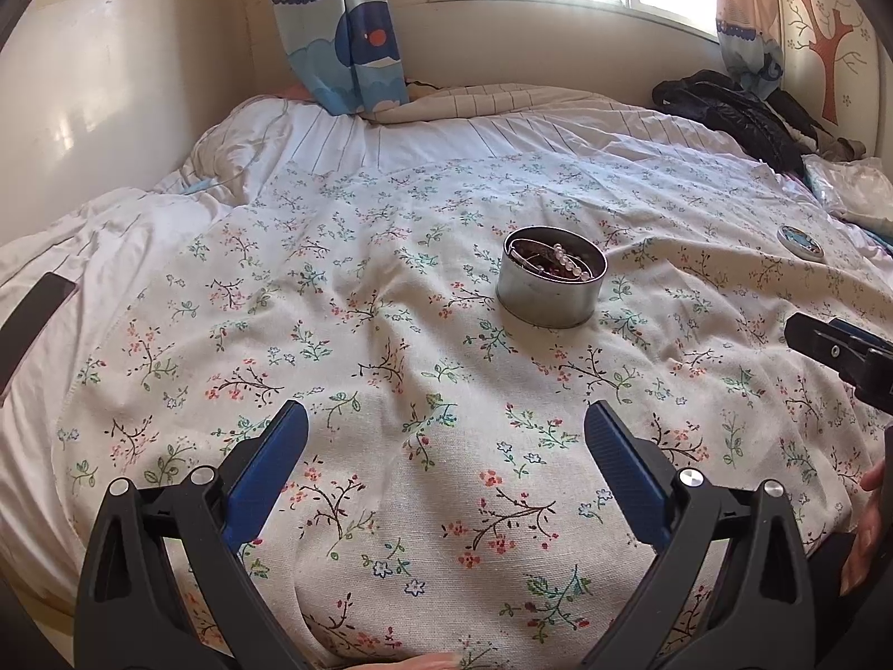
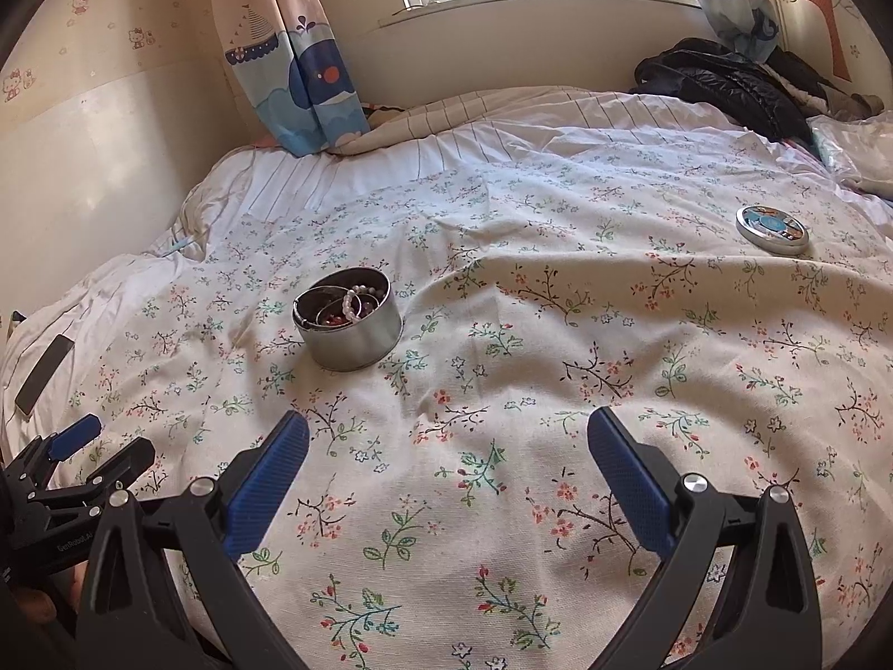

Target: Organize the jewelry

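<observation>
Floral bedspread (image 2: 502, 335), creased. Round tin (image 2: 349, 329) holds pearls and beads, uncovered; its lid (image 2: 773, 230) lies well apart, far right. Right gripper (image 2: 446, 446) is nearer the lid, left gripper (image 1: 446, 435) faces the tin. Both spread wide, holding nothing.

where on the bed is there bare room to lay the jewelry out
Free: the floral cloth between the open tin and the lid, and in front of both grippers. Crowded: far right corner, by the black jacket.
</observation>
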### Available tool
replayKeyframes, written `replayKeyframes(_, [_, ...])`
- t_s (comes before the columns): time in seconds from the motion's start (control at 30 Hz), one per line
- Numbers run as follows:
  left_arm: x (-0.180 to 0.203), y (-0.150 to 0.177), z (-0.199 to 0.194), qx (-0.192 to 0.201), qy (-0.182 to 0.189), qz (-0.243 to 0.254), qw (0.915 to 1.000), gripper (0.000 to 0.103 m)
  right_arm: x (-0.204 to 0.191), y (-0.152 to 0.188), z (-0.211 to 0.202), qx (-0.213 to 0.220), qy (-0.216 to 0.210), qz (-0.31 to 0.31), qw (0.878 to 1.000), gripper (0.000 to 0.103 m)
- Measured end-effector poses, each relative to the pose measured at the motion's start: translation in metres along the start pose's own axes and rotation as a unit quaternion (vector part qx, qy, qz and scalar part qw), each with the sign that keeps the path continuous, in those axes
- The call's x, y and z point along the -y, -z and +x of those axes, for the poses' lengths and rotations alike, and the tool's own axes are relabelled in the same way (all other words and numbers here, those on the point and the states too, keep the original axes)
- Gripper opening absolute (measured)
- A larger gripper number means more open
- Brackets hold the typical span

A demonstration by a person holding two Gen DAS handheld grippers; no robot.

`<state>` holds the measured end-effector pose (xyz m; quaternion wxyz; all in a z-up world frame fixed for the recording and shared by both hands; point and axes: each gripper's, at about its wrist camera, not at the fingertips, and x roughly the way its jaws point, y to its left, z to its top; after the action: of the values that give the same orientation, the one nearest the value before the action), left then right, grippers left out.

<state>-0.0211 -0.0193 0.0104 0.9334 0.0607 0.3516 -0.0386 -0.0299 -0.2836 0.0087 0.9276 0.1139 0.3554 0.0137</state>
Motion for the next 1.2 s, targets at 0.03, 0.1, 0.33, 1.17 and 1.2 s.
replayKeyframes(0.03, [0.0003, -0.0002, 0.0001, 0.0, 0.0, 0.0, 1.0, 0.095, -0.0001, 0.0001, 0.0, 0.0, 0.0, 0.0, 1.0, 0.096])
replayKeyframes(0.1, [0.0005, 0.0, 0.0002, -0.001, -0.001, 0.0, 1.0, 0.095, 0.0002, 0.0002, 0.0002, 0.0, 0.0, 0.0, 1.0, 0.096])
replayKeyframes(0.33, [0.0009, -0.0001, 0.0001, 0.0, 0.0, 0.0, 1.0, 0.095, 0.0008, 0.0003, 0.0003, 0.0, 0.0, 0.001, 1.0, 0.096])
replayKeyframes(1.17, [0.0011, 0.0001, -0.0001, 0.0, 0.0, 0.0, 1.0, 0.095, 0.0044, -0.0011, 0.0002, -0.002, 0.003, 0.005, 1.0, 0.096])
replayKeyframes(1.2, [0.0011, 0.0001, -0.0001, 0.0, 0.0, 0.0, 1.0, 0.095, 0.0044, -0.0011, 0.0001, -0.002, 0.003, 0.005, 1.0, 0.096])
